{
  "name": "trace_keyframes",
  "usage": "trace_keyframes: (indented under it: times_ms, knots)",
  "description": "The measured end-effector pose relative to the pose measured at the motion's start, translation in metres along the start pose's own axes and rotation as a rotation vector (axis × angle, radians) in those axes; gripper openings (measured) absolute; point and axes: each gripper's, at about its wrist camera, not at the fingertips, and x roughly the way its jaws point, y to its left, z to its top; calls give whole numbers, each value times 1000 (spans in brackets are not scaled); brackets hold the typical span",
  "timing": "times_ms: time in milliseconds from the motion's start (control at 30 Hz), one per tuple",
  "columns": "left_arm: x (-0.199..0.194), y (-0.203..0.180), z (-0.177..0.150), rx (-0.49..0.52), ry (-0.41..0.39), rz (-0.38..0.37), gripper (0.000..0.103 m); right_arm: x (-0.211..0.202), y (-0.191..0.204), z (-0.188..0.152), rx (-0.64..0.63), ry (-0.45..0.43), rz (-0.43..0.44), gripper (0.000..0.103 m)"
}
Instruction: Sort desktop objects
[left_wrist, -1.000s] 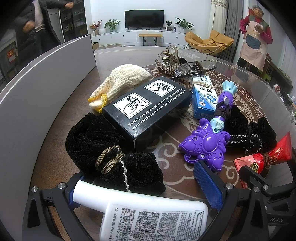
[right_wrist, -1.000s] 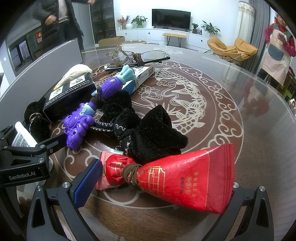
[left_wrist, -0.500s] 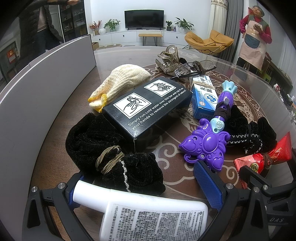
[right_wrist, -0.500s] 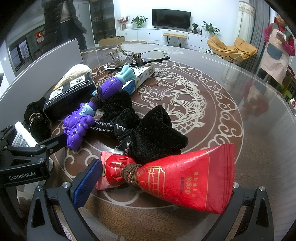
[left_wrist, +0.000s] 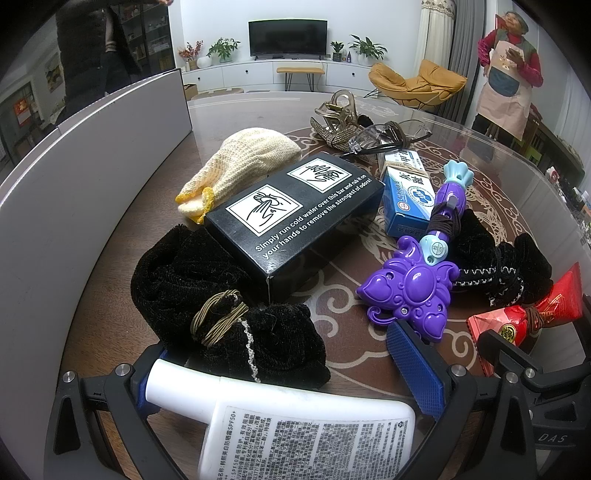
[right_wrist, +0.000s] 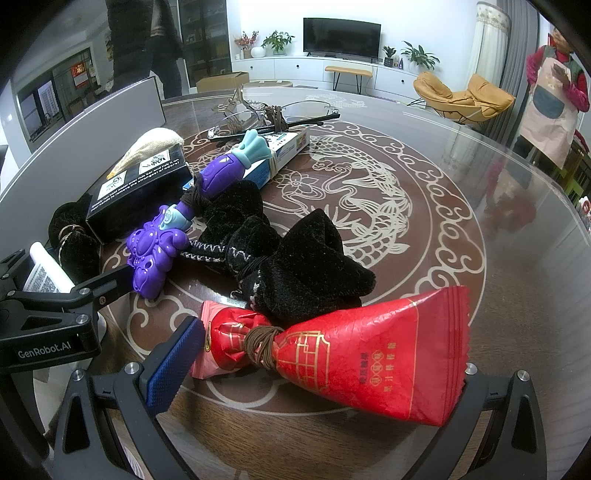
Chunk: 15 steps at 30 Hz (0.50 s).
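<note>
Through the left wrist camera we see our left gripper (left_wrist: 291, 373) with its jaws apart around a white sunscreen bottle (left_wrist: 295, 424) that lies across them; whether the pads press it we cannot tell. Just beyond lies a black velvet pouch (left_wrist: 229, 295) tied with a brown cord, touching a black box (left_wrist: 295, 218) with white hand pictures. A cream knitted glove (left_wrist: 247, 162) sits behind the box, near the grey partition (left_wrist: 74, 184) along the table's left edge. A blue carton (left_wrist: 406, 195), a purple toy wand (left_wrist: 417, 280) and glasses (left_wrist: 388, 136) lie toward the middle of the table (left_wrist: 332, 280).

Through the right wrist camera our right gripper (right_wrist: 314, 369) has its jaws wide apart either side of a red packet (right_wrist: 351, 350) bound with a brown band; contact is unclear. Behind the packet a second black pouch (right_wrist: 306, 266) touches it, with the wand alongside, toward the table's left edge
</note>
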Motion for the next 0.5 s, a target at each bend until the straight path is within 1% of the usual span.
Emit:
trace_keyframes:
  times_ms: [500]
  knots:
    - [0,0,-2,0,0,0,103,0,0,0,0,0,0,103]
